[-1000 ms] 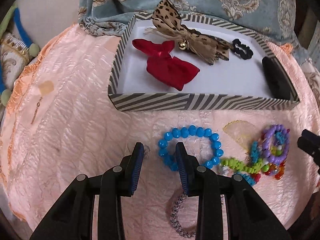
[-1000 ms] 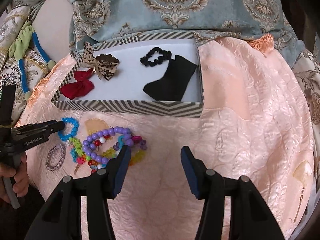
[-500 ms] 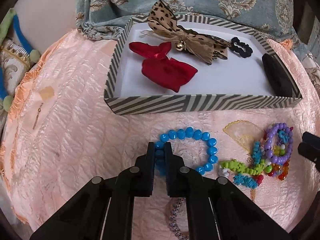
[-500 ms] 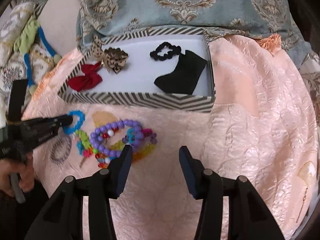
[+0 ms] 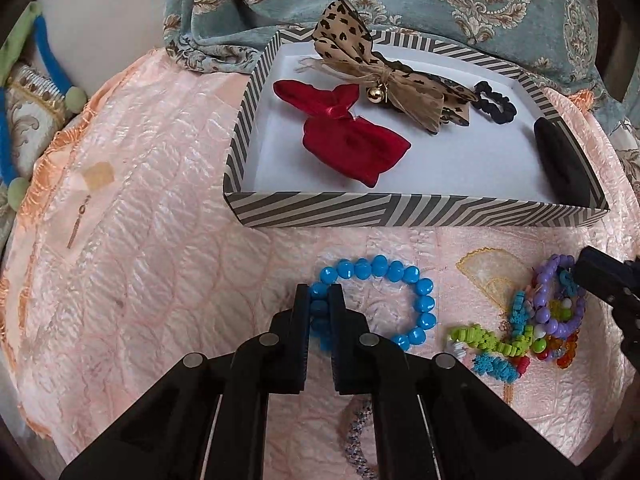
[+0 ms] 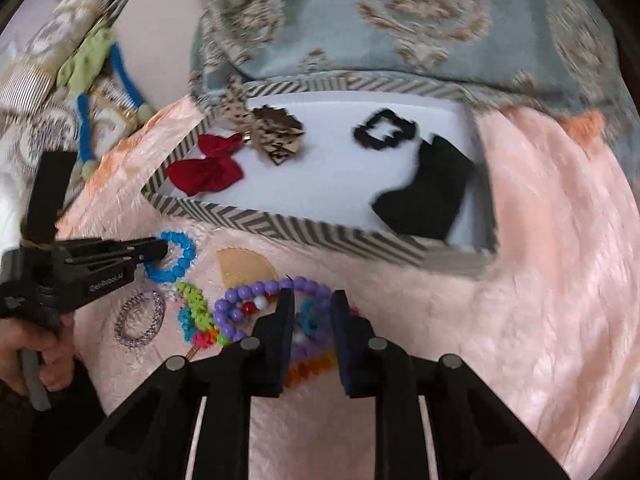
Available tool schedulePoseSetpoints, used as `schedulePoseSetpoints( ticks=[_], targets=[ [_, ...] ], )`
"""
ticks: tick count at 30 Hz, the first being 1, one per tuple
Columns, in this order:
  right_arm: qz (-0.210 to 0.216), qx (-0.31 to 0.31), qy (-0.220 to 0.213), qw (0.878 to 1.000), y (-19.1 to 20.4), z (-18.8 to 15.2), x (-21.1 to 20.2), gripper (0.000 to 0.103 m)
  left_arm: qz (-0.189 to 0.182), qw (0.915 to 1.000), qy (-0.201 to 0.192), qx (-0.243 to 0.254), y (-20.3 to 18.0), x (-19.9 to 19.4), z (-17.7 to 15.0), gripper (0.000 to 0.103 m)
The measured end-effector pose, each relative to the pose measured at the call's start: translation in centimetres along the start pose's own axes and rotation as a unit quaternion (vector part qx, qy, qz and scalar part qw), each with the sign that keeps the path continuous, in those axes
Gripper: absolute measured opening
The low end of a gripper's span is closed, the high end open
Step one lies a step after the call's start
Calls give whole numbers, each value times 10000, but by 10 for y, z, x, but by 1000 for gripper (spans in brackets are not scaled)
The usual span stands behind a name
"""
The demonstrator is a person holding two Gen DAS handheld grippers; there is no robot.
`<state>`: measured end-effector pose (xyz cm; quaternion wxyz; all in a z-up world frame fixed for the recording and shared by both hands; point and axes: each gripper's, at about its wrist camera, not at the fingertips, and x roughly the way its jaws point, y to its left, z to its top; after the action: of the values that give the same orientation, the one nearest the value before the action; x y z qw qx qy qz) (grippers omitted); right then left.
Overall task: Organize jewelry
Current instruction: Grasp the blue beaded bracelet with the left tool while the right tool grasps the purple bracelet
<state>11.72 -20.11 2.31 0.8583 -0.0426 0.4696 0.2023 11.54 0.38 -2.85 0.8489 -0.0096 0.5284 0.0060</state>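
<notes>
Left gripper: its jaws are clamped on the near-left beads of the blue bead bracelet, which lies on the peach quilted cover.
Right gripper: narrow and closing, jaws astride the tangle of the purple bead bracelet and other coloured strands; the frame is blurred, so whether the pads press yet I cannot tell.
Coloured pile: green, teal, red and orange bead pieces lie just right of the blue bracelet, near the striped box's front wall.
Silver chain bracelet: flat on the cover, near the left gripper's body.
Striped box: open, white inside, behind the bracelets.
Box contents: red bow at left, leopard bow with a small bell at the back, black scrunchie beside it, black boot-shaped piece at right.
Hand: grips the left gripper's handle at the right camera's left edge.
</notes>
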Motion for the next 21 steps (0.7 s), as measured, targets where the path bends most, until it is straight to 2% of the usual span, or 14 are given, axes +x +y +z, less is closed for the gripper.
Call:
schedulePoseSetpoints(
  ticks=[3,7,11,16,21],
  targets=[
    [-214,-133,226,9994,2,-1,9,16,-10,10000,9,-4,0,1,0,0],
    [-133,-72,470,9988,-3,-7,18,16,9,10000,10,9,0,1,0,0],
    [-95,26,300,9995,-4,-7,9,9,-28,10000,-53,-29,1,-1,0,0],
    [154,163,-91,9997,-6,-6,-14,9,-105,9990,-282,-319,11,-11,4,0],
    [644,454,-470,9958,-14,-5,-38,9,-40,9996,-161,-238,5,-4,1,0]
  ],
)
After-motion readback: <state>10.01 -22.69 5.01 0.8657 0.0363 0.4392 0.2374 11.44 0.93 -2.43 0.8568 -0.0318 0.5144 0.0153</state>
